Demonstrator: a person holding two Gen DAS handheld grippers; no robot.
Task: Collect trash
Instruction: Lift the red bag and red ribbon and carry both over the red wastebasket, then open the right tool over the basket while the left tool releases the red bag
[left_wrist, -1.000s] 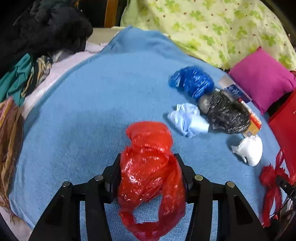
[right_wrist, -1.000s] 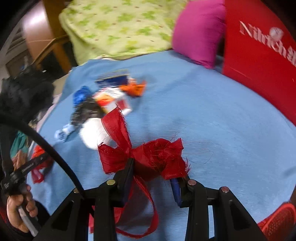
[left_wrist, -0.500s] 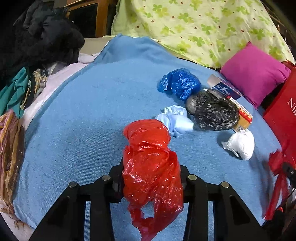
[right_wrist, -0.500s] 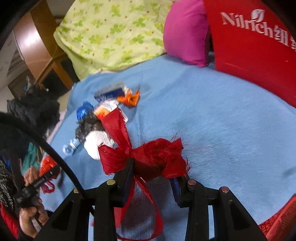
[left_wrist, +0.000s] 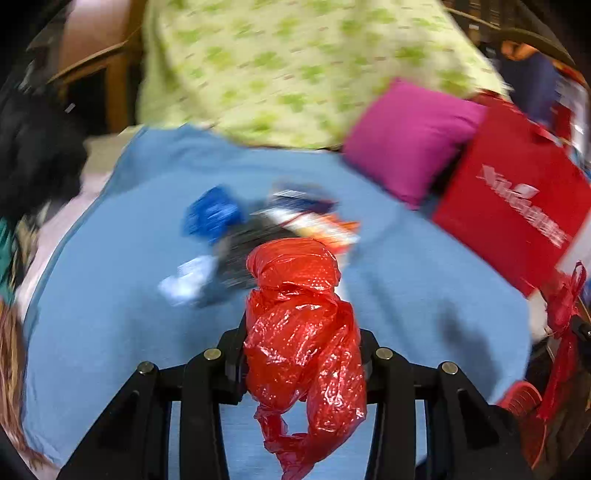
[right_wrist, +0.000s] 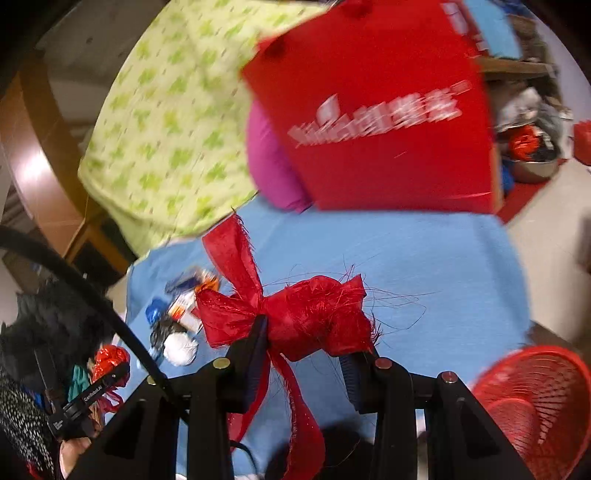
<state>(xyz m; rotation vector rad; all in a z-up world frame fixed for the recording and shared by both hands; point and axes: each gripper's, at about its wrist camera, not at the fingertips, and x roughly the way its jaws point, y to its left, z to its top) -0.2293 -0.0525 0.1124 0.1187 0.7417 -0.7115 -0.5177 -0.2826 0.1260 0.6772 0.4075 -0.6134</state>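
My left gripper (left_wrist: 301, 349) is shut on a crumpled red plastic bag (left_wrist: 303, 325), held above the blue blanket (left_wrist: 129, 314). My right gripper (right_wrist: 306, 336) is shut on a red ribbon bow (right_wrist: 295, 310) with loose tails hanging down. Other trash lies in a heap on the blanket: a blue bag (left_wrist: 212, 216), a black bag (left_wrist: 243, 247), a pale blue wad (left_wrist: 188, 280) and printed wrappers (left_wrist: 317, 221). In the right wrist view the heap shows small at left, with a white wad (right_wrist: 181, 347). A red mesh basket (right_wrist: 535, 402) stands at the lower right.
A red paper bag with white lettering (right_wrist: 376, 118) stands at the blanket's far side, beside a magenta pillow (left_wrist: 410, 136) and a green-patterned quilt (left_wrist: 295, 66). Dark clothes (left_wrist: 33, 155) pile up at the left. A metal bowl (right_wrist: 532, 166) sits on the floor.
Both grippers have risen and swung to the right with their loads. The left jaws closed tighter on the red bag. The red paper bag and the mesh basket have come into view.
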